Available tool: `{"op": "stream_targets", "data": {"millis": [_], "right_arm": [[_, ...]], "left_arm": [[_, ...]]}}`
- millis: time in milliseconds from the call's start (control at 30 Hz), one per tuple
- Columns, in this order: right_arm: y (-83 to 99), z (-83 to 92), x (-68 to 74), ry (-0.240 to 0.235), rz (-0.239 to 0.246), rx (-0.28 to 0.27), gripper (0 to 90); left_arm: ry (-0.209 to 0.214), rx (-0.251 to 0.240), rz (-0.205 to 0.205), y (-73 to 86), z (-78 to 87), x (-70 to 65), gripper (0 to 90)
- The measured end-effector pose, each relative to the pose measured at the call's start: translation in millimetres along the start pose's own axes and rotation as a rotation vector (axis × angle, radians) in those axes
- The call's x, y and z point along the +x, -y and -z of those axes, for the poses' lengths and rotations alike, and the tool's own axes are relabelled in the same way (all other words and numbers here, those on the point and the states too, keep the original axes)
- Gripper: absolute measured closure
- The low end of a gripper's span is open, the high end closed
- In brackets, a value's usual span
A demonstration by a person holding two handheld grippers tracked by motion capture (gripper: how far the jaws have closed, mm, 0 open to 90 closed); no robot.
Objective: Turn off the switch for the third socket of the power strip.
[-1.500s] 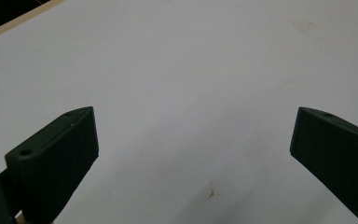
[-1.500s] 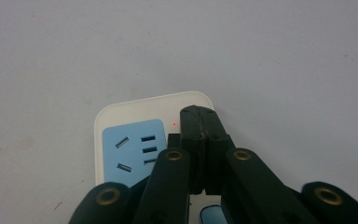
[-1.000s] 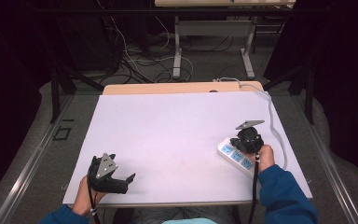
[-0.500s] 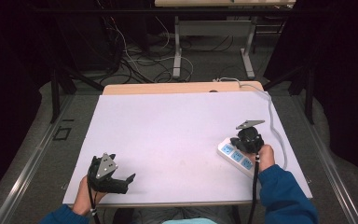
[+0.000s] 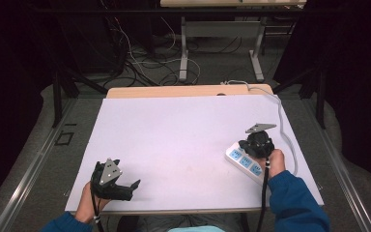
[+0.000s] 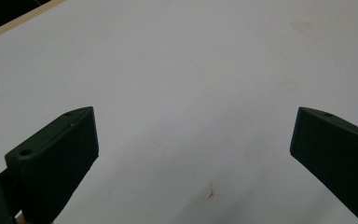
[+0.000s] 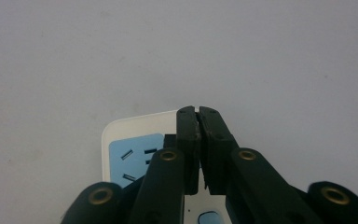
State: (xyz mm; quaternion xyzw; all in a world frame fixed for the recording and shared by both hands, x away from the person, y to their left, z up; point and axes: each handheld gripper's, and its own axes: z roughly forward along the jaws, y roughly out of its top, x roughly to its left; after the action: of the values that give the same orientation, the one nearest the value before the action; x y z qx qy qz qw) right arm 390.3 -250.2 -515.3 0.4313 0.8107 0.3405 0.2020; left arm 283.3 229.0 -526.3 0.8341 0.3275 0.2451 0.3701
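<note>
Nothing moved — right gripper (image 7: 198, 112) clenched over power strip (image 7: 135, 156), empty; left gripper (image 6: 193, 135) released above table (image 5: 174, 130).

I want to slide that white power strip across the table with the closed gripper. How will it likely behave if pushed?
The power strip looks like a rigid, flat plastic bar, so it should slide rather than roll or tip. Pushed at one end, it will probably pivot. Its white cord trails off the table's far edge and may drag it back. The right gripper sits shut above its end.
</note>
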Motion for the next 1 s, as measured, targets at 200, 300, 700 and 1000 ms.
{"op": "stream_targets", "data": {"millis": [200, 300, 700, 1000], "right_arm": [[-2.9, 4.6, 0.7, -0.011, 0.001, -0.026, 67.9], [-3.9, 6.8, -0.1, -0.010, -0.007, -0.032, 60.0], [-3.6, 13.0, -1.7, -0.049, 0.001, -0.055, 15.1], [-3.8, 16.7, 2.9, -0.091, 0.020, -0.063, 1.6]], "left_arm": [[0.004, -0.003, 0.009, 0.5, 0.4, -0.4, 0.7], [0.007, -0.003, 0.010, 0.5, 0.5, -0.6, 0.6], [0.007, -0.003, 0.012, 0.4, 0.4, -0.6, 0.6], [0.008, -0.002, 0.013, 0.6, 0.3, -0.3, 0.5]]}}
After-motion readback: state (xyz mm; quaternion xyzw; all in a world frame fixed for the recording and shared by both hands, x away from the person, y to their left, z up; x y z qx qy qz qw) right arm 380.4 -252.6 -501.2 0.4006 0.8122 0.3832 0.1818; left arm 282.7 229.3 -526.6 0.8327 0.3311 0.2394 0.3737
